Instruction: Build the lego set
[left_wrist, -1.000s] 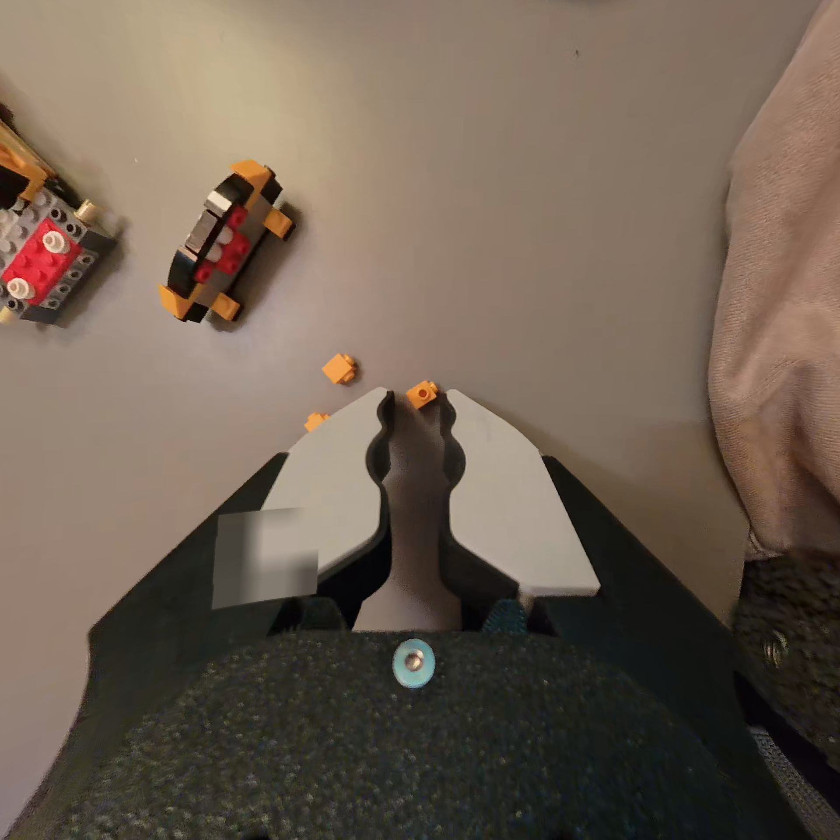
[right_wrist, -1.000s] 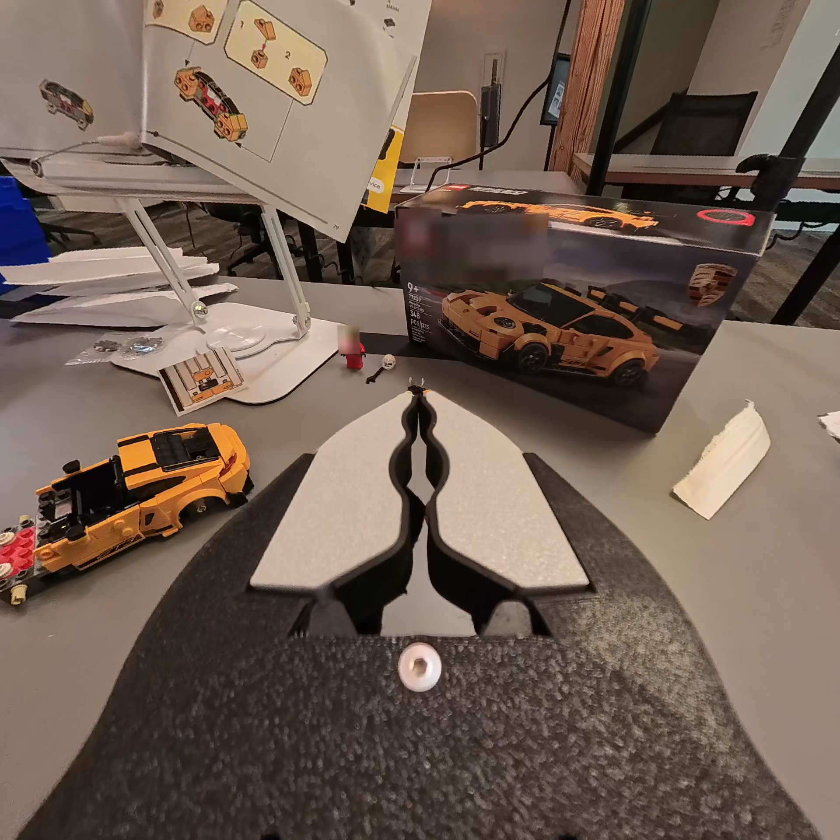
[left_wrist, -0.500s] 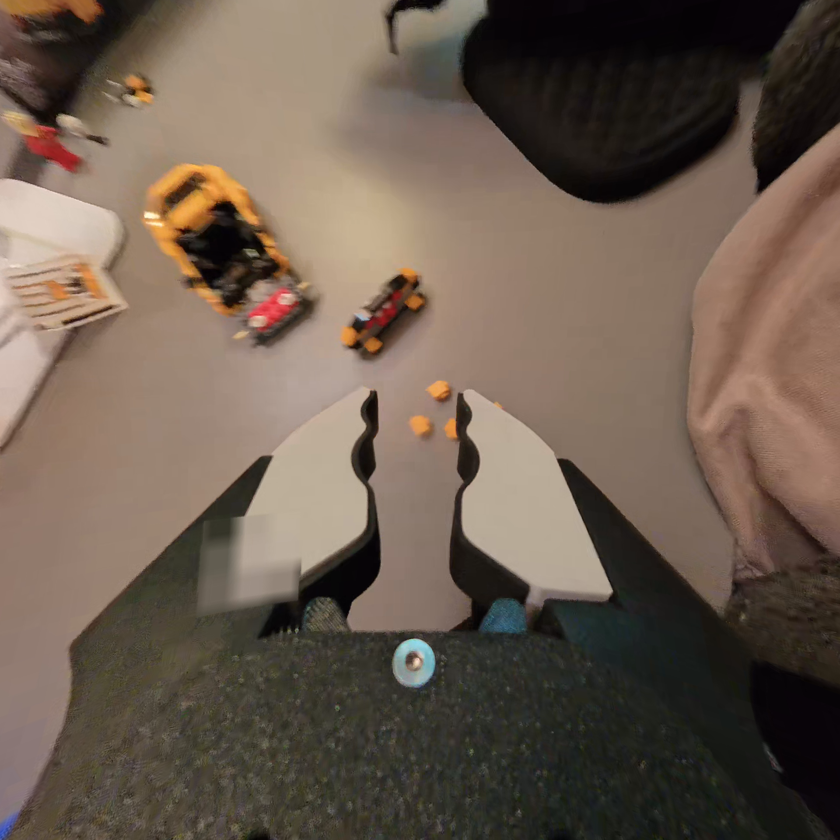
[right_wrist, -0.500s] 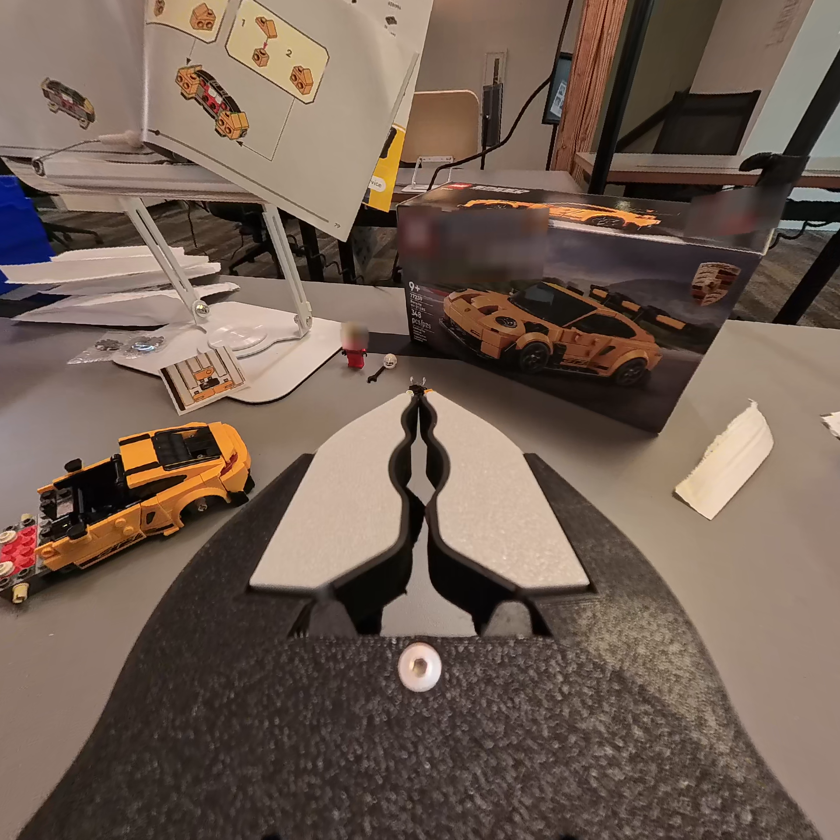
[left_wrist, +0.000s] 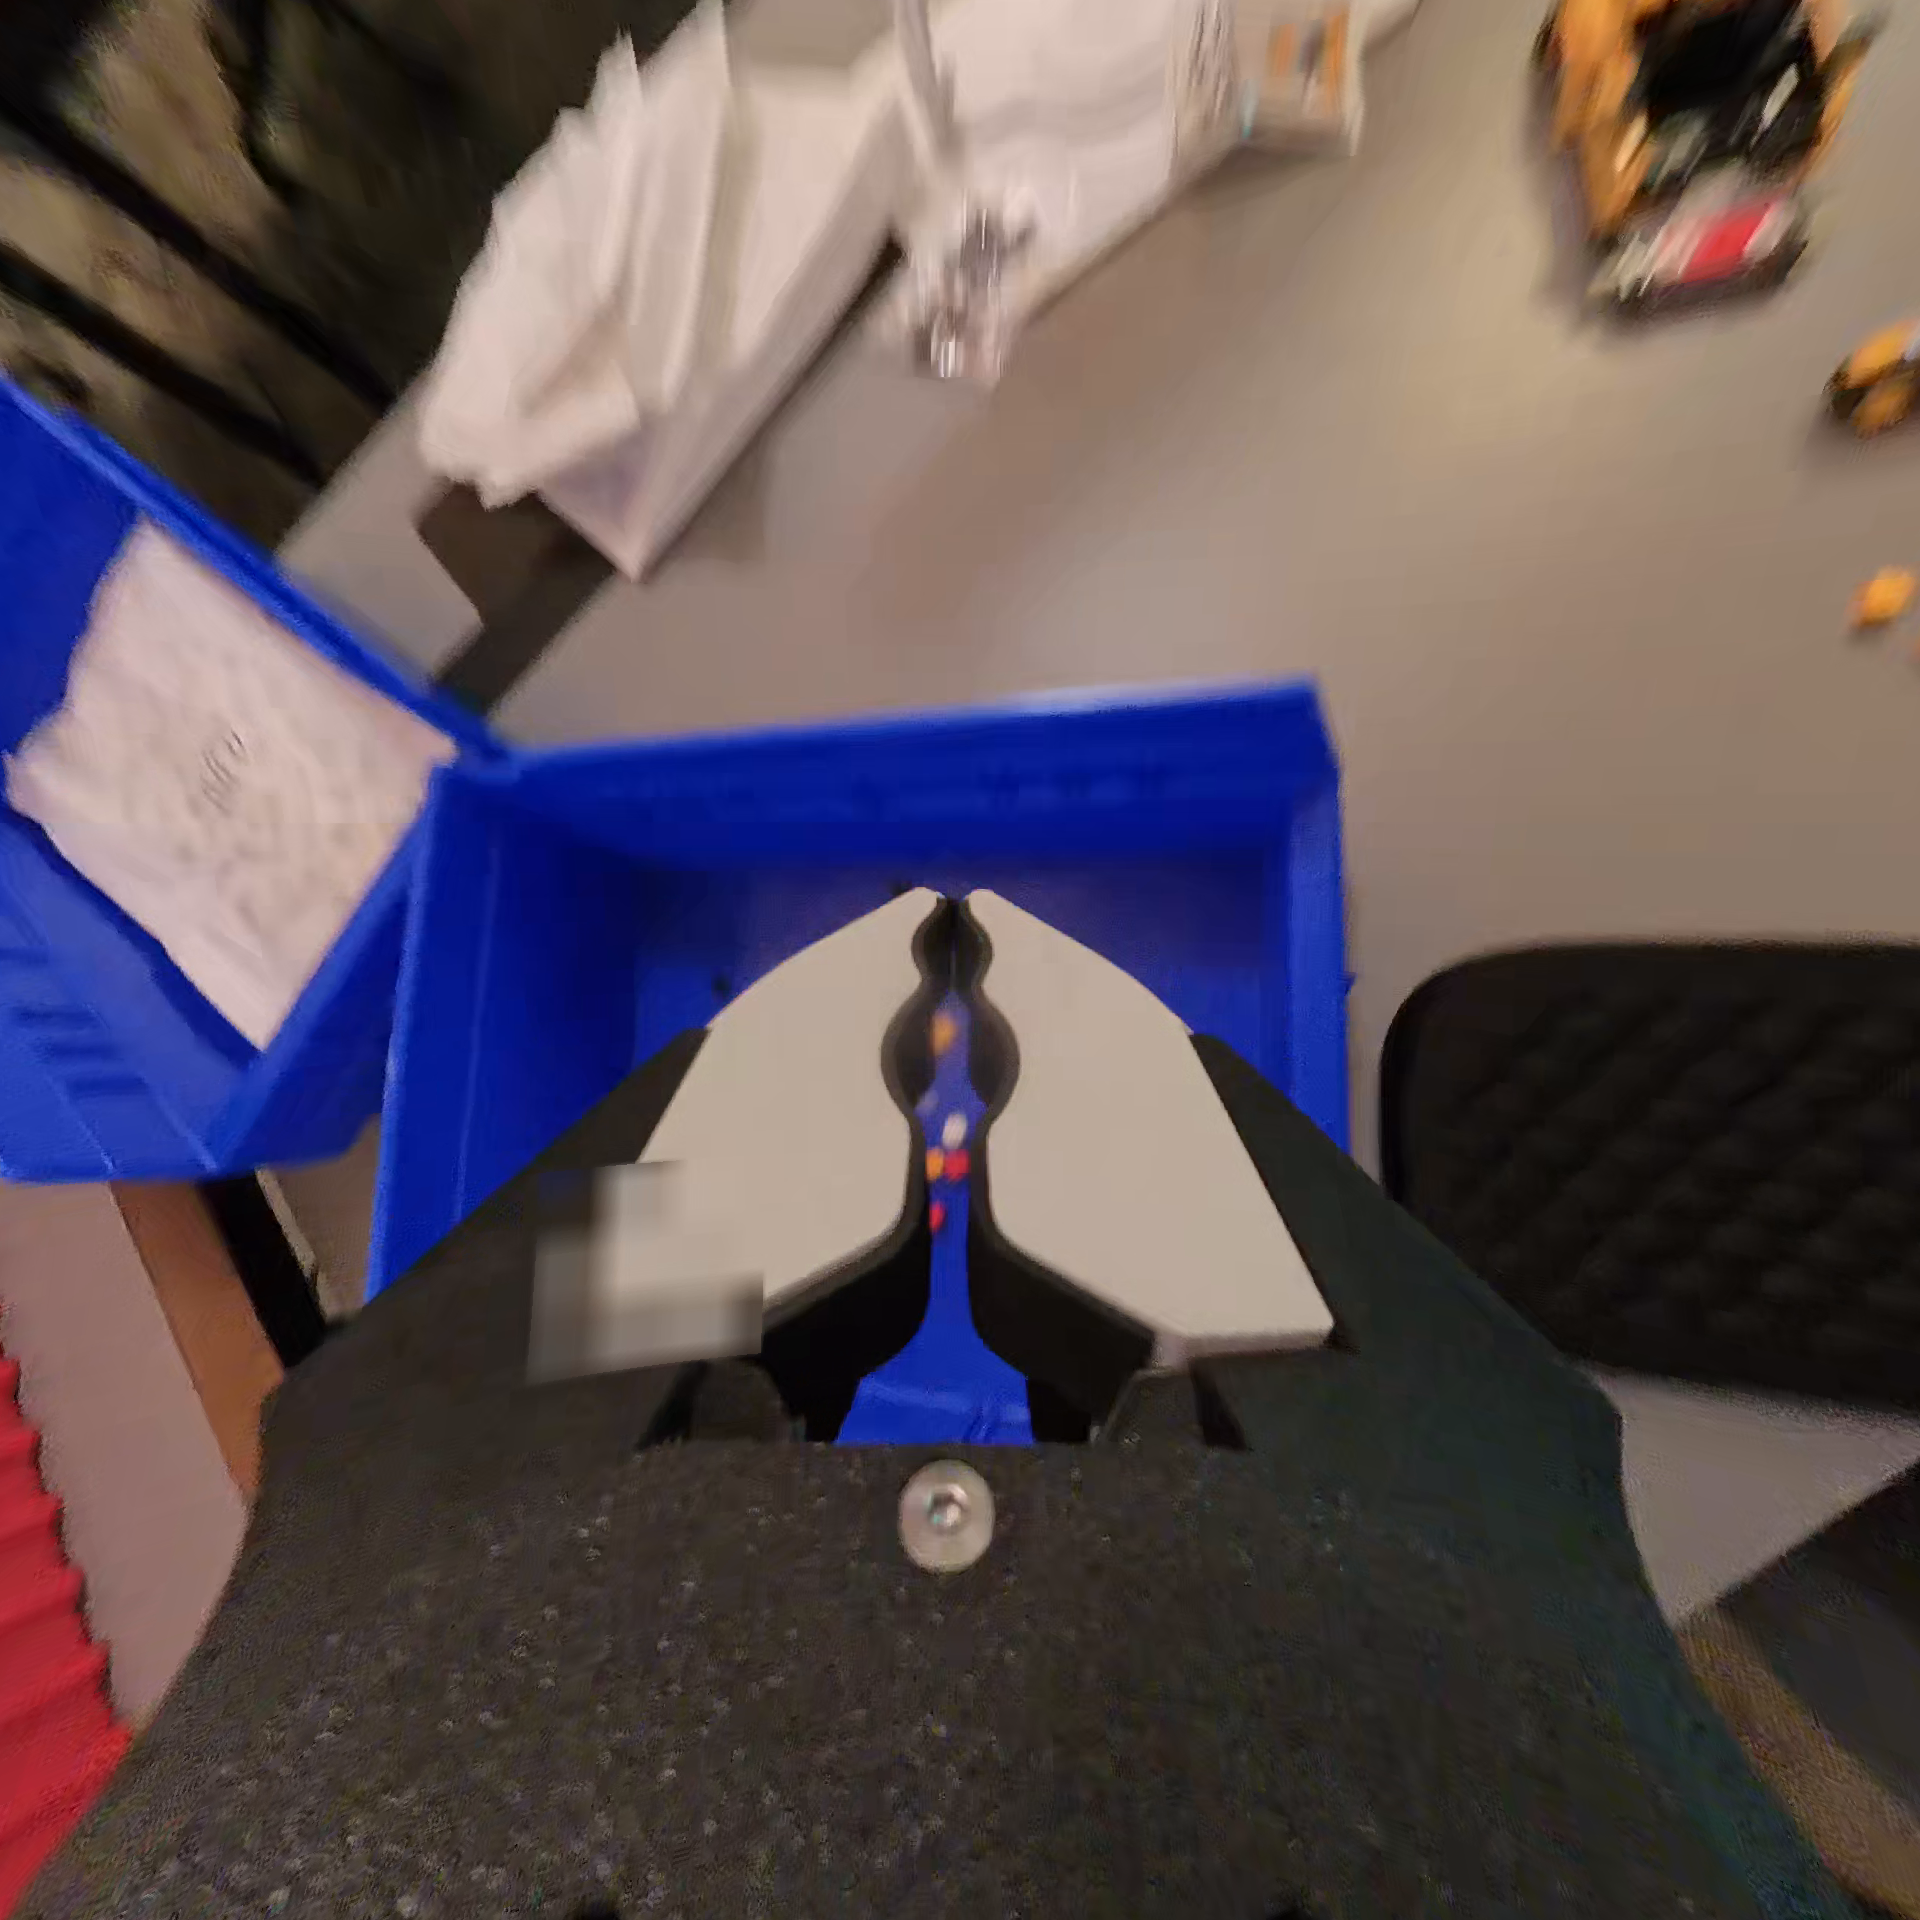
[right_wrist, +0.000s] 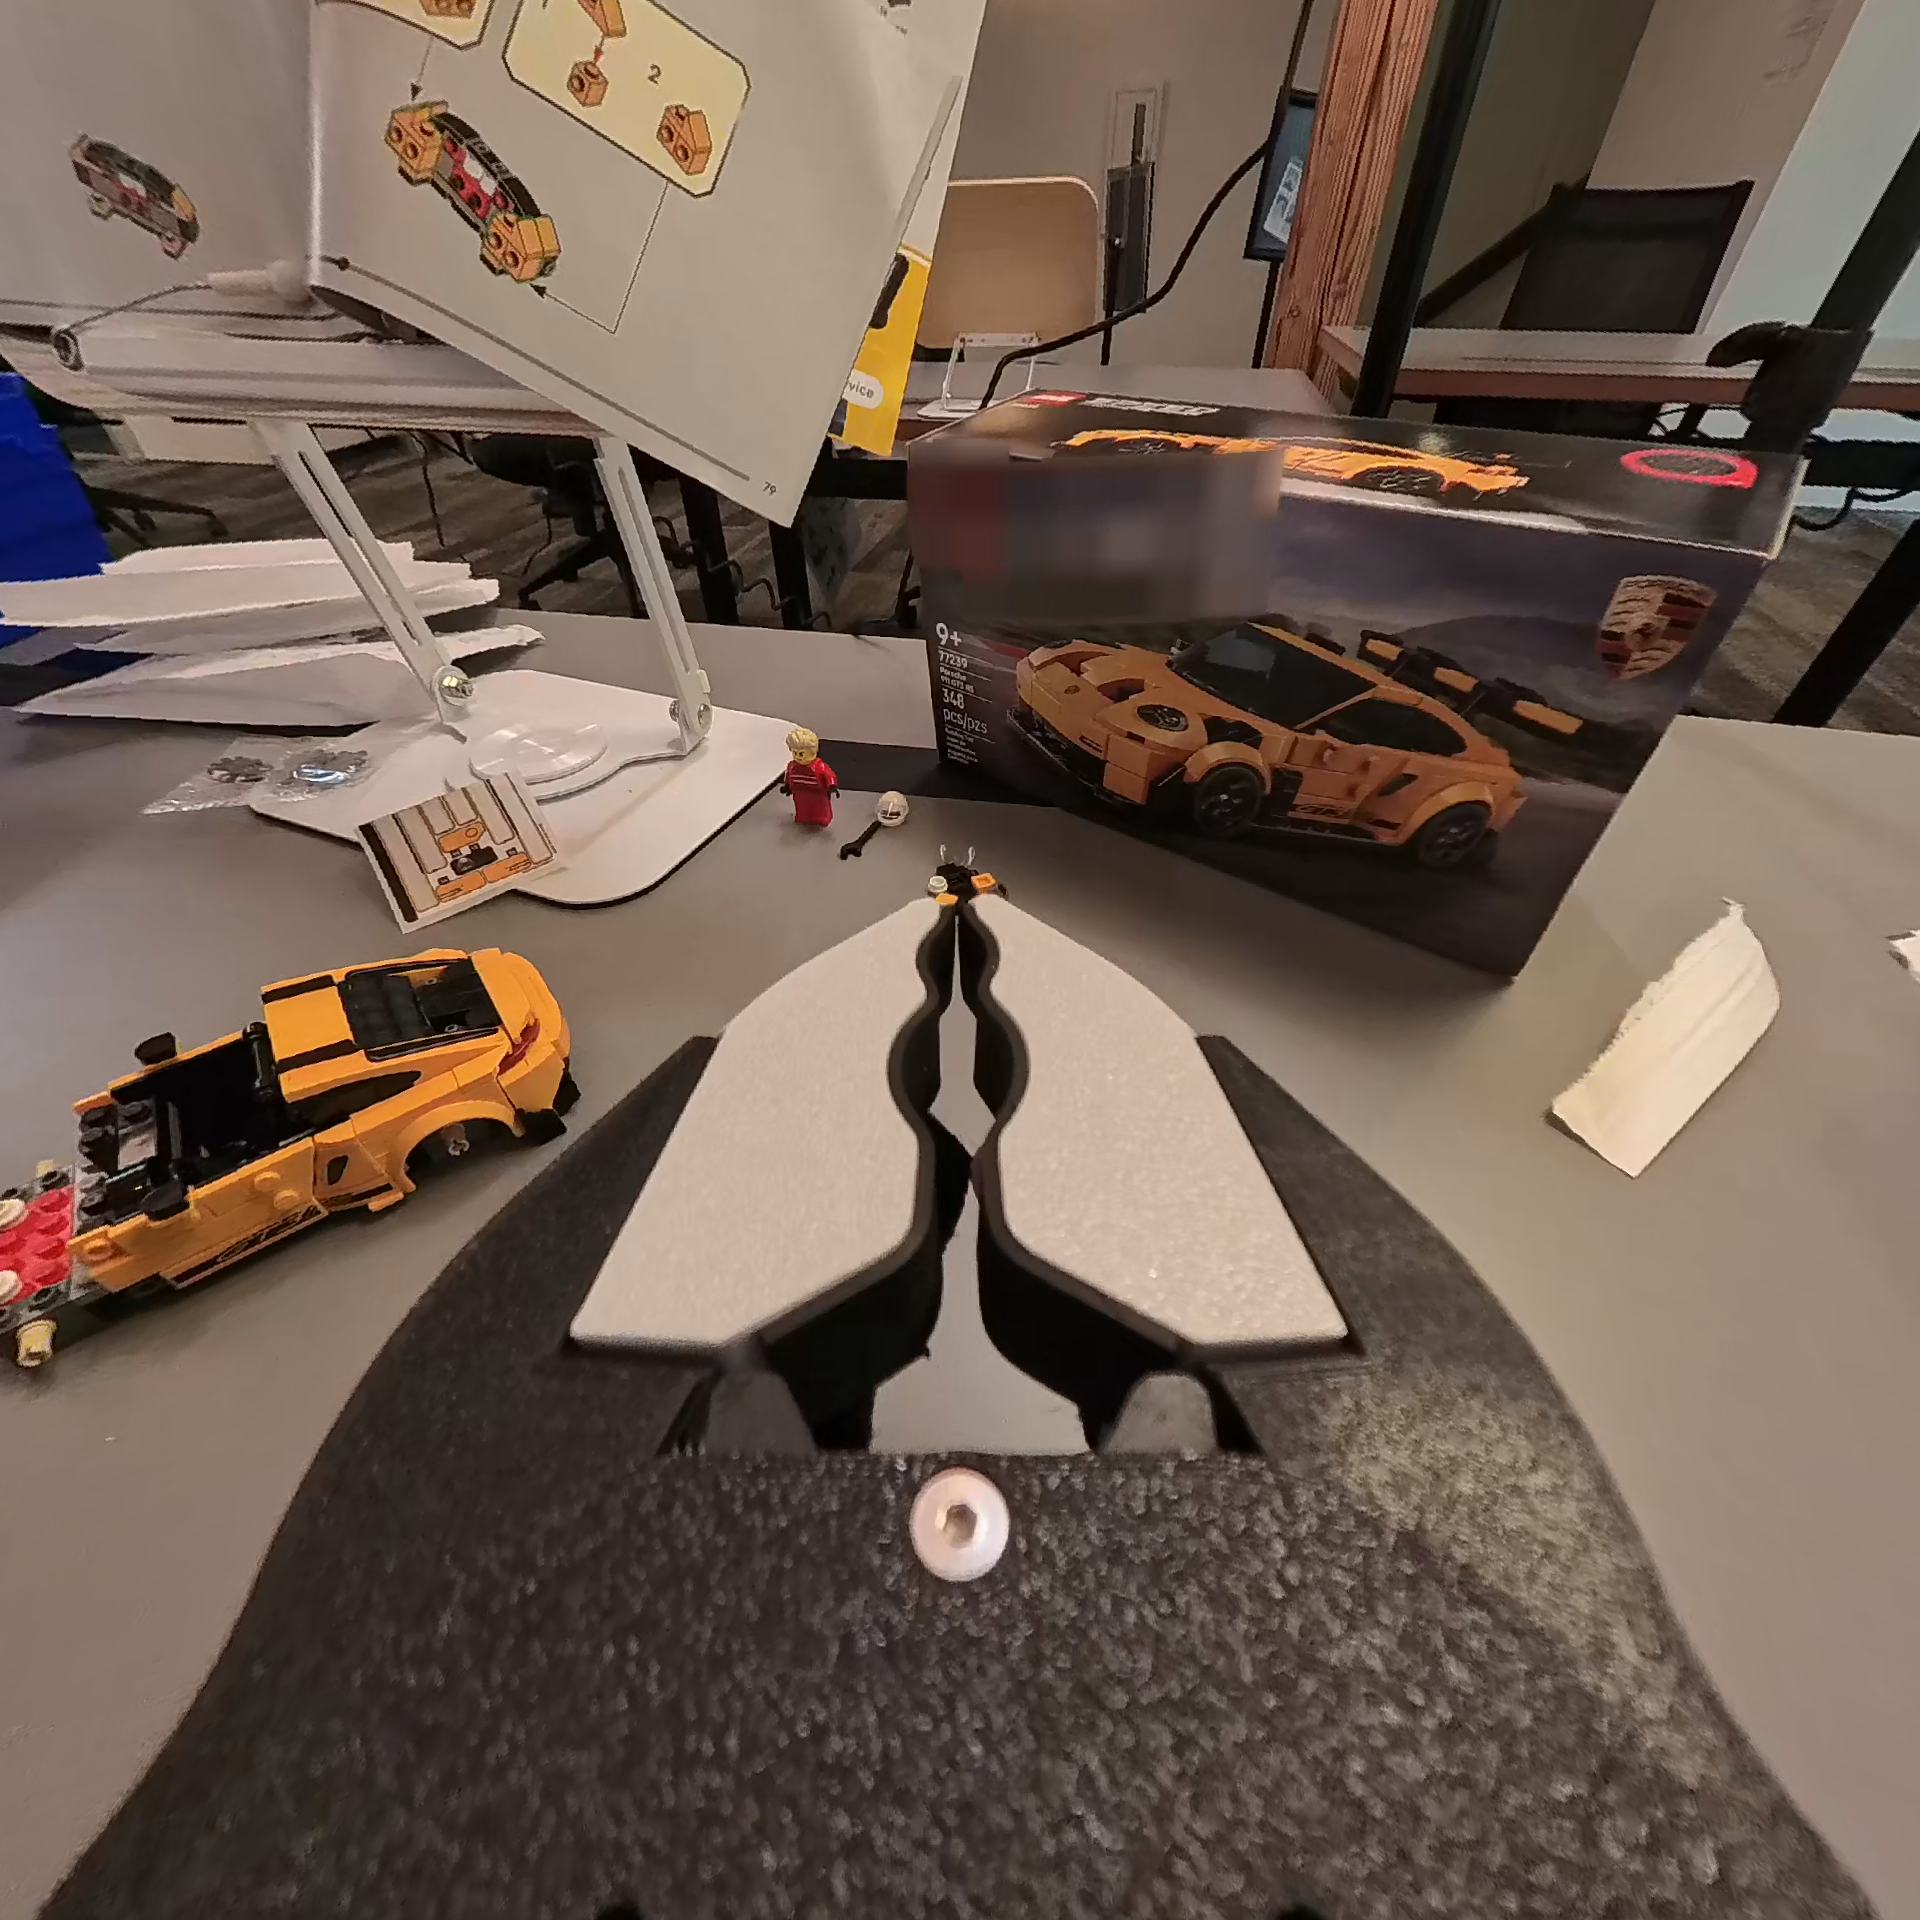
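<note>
Blue bin (left_wrist: 1288, 831) under left gripper (left_wrist: 951, 902), tips pinched together, nothing visible between them; small orange, white and red bricks (left_wrist: 948, 1138) seen on bin floor through the gap lower down. Second blue bin (left_wrist: 62, 623) at left, holding white paper (left_wrist: 208, 758). Left view heavily motion-blurred. Grey table (left_wrist: 1351, 540) beyond, with white bags (left_wrist: 665, 270), car (left_wrist: 1704, 135) top right, small sub-assembly (left_wrist: 1881, 390) and loose orange brick (left_wrist: 1883, 601) near right edge. Black chair (left_wrist: 1662, 1164) right of bin. Right gripper (right_wrist: 958, 909) low over table (right_wrist: 1351, 1039), clenched, tips touching; cannot tell whether anything is gripped. Tiny black-orange part (right_wrist: 966, 881) right at tip line, grasped or just lying behind, not resolvable. Orange car (right_wrist: 301, 1101) to left, unfinished: black interior exposed, red plate and grey studs bare at near end. Minifigure (right_wrist: 810, 777) in red, helmet (right_wrist: 891, 808) and black wrench (right_wrist: 860, 837) ahead of tips, close together, not touching. Sticker sheet (right_wrist: 457, 847) resting on edge of white stand (right_wrist: 665, 790); open manual (right_wrist: 582, 197) on stand. Set box (right_wrist: 1340, 665) behind and right of tips, upright. Torn white bag (right_wrist: 1673, 1039) far right, well apart from rest. Clear packet with wheel discs (right_wrist: 270, 774) left of stand base, more white bags (right_wrist: 239, 623) behind.
</note>
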